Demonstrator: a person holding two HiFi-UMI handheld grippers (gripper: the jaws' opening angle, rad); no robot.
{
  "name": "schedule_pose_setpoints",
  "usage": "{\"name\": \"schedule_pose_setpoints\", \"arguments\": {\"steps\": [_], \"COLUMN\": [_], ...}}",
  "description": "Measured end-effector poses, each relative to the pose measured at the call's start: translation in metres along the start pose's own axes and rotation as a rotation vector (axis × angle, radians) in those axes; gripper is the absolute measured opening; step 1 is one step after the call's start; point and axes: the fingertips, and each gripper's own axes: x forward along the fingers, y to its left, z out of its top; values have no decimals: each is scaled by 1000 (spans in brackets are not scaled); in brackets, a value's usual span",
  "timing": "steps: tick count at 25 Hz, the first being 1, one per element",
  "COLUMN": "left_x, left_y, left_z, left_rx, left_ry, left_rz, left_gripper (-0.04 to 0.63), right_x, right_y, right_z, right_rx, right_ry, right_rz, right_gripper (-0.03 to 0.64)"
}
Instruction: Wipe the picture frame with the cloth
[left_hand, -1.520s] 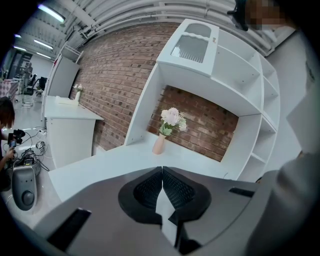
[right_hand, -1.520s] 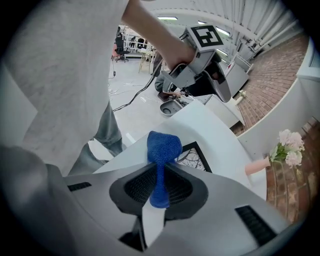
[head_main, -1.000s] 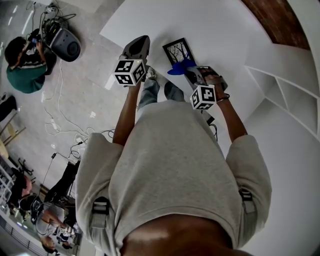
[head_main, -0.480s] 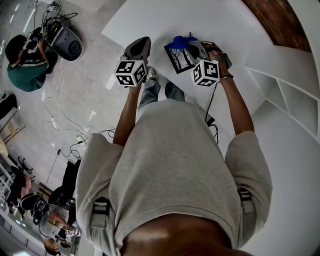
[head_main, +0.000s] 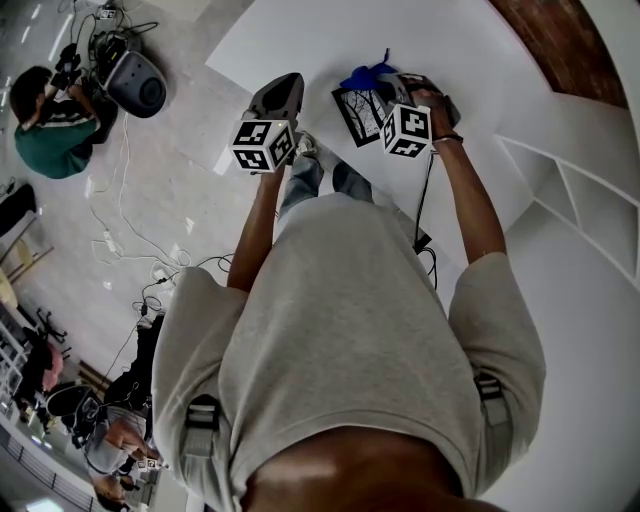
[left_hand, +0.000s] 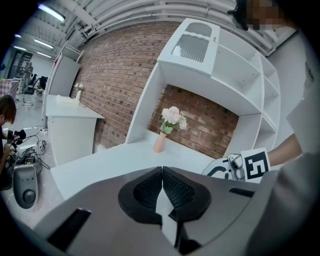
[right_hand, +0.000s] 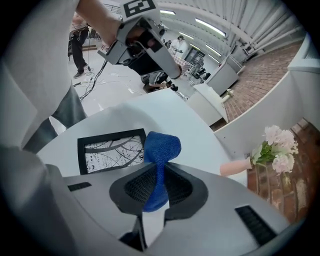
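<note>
The white counter (head_main: 450, 40) carries a black frame (right_hand: 112, 152), which lies flat close to the edge nearest the person. The left gripper (left_hand: 162, 187) is held over that same edge, apart from the frame on its left side, its fingers pressed together with nothing between them. The right gripper (right_hand: 159, 182) is at the frame, its fingers clenched on a blue cloth (right_hand: 159, 150). The cloth's bunched end sticks out past the fingertips over one edge of the frame.
</note>
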Motion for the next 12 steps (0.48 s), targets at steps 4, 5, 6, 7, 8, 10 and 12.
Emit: {"name": "schedule_pose_setpoints", "arguments": {"steps": [4,5,6,7,8,10,12], "left_x": [0,0,1,2,3,5,6], "left_y": [1,1,1,0,-1,-4,-6], "left_z": [-1,-2,-2,-3,-3,-3,-3], "left_rx": [-1,-1,-1,0,0,2,2], "left_ry": [4,5,6,8,10,12,14], "left_rz": [-2,-3,-5,-7,-10,-15,-20], "left_gripper": [18,18,18,18,18,18,18], "right_x": [-2,-3,-4,-5,-6,-10,-15], "right_y": [17,21,25,29,33,40,47], "right_z": [-7,-9,-11,-13,-15,-19,-24], "right_rx": [10,12,14,17,20,26,32], "right_ry": [8,10,12,14,17,21,25], "right_rz": [24,28,32,36,39,43,49], "right_gripper": [60,60,60,60,60,58,60]}}
